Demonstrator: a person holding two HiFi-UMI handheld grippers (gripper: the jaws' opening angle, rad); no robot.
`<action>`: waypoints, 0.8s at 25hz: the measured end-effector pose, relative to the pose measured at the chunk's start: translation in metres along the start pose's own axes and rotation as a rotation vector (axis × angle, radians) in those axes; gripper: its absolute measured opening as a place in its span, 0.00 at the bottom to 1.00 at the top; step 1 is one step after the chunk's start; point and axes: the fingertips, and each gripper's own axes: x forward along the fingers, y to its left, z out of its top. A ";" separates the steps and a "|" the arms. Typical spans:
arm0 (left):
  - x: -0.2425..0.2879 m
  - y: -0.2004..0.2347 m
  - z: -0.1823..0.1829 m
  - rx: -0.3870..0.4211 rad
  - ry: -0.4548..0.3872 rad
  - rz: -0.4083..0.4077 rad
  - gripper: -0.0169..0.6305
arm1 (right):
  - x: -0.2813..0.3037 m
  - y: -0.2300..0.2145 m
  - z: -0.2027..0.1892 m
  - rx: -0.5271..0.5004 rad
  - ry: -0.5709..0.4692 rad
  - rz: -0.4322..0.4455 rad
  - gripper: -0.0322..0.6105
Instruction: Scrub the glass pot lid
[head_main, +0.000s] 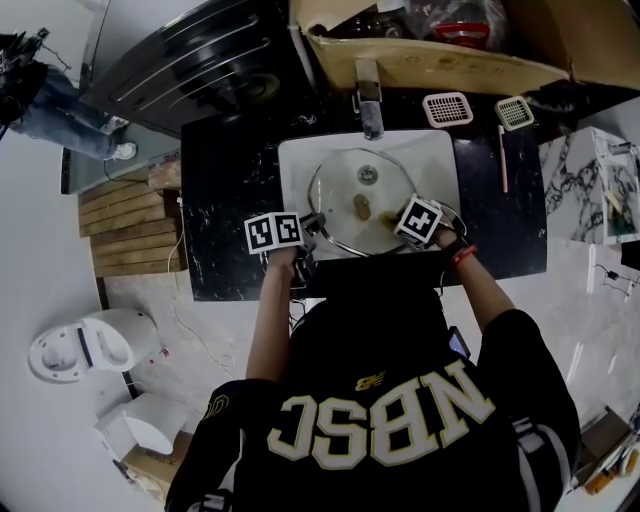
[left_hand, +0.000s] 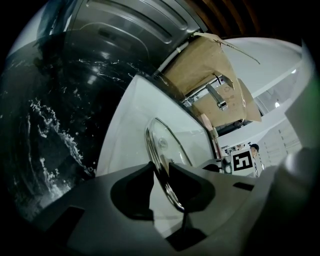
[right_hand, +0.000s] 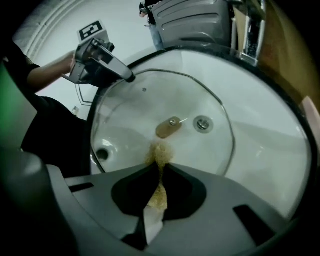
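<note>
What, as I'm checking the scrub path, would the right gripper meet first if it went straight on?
The glass pot lid: the scrub pad held by the right gripper seems to touch it short of the brown knob; depth is unclear.

Glossy glass lid (head_main: 340, 195) (metal-rimmed)

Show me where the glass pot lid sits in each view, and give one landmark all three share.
Head view: glass pot lid upper centre, over the white sink.
Left gripper view: lower centre, seen edge-on, rim pinched by the left gripper.
Right gripper view: fills the centre, above the scrub pad in the right gripper.
Shared landmark: the faucet behind the sink.
</note>
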 end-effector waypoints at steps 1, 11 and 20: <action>0.000 0.000 0.000 0.003 0.000 0.004 0.18 | -0.002 0.004 0.004 -0.011 -0.011 0.005 0.09; 0.000 0.002 -0.001 0.012 0.009 0.041 0.18 | 0.004 0.059 0.077 0.012 -0.171 0.199 0.10; 0.001 0.004 -0.003 0.015 0.018 0.066 0.18 | 0.029 -0.007 0.136 0.120 -0.292 -0.019 0.10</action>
